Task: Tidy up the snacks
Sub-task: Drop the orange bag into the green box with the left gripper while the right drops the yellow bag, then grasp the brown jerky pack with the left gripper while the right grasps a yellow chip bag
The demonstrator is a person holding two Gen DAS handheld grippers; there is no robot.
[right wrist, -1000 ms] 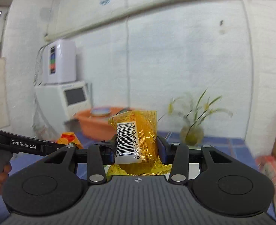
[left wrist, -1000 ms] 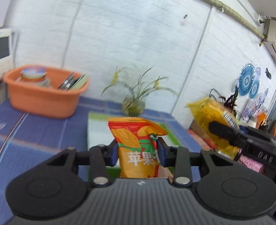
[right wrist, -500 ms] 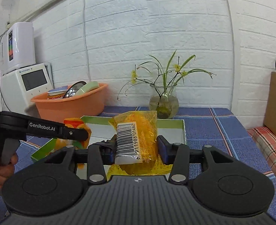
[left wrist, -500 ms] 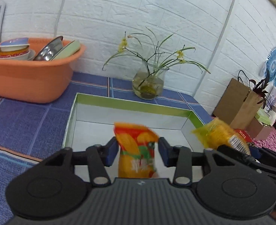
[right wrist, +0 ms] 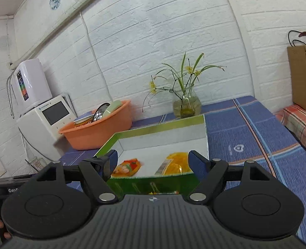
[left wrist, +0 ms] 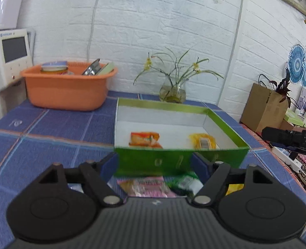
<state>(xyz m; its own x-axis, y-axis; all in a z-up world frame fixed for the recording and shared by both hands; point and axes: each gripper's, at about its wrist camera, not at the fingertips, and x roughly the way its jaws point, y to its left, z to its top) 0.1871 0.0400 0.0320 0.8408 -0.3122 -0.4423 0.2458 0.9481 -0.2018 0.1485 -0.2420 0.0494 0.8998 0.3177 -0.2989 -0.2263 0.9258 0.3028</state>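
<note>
A green box point(left wrist: 180, 161) with a white inside stands on the blue tablecloth. An orange snack packet point(left wrist: 144, 139) and a yellow snack packet point(left wrist: 202, 142) lie flat inside it; both also show in the right wrist view, orange point(right wrist: 127, 167) and yellow point(right wrist: 173, 166). My left gripper point(left wrist: 155, 164) is open and empty, in front of the box's near wall. My right gripper point(right wrist: 153, 161) is open and empty, just before the box point(right wrist: 153, 184). Pink and green snack packets point(left wrist: 153, 186) lie on the cloth under my left gripper.
An orange basin point(left wrist: 67, 87) of dishes stands at the back left beside a white appliance point(left wrist: 9, 56). A glass vase with flowers point(left wrist: 172, 91) stands behind the box. A brown paper bag point(left wrist: 263, 108) is at the right.
Both grippers opened and let go of their packets, which now lie in the box. Both grippers drew back to the box's near side.
</note>
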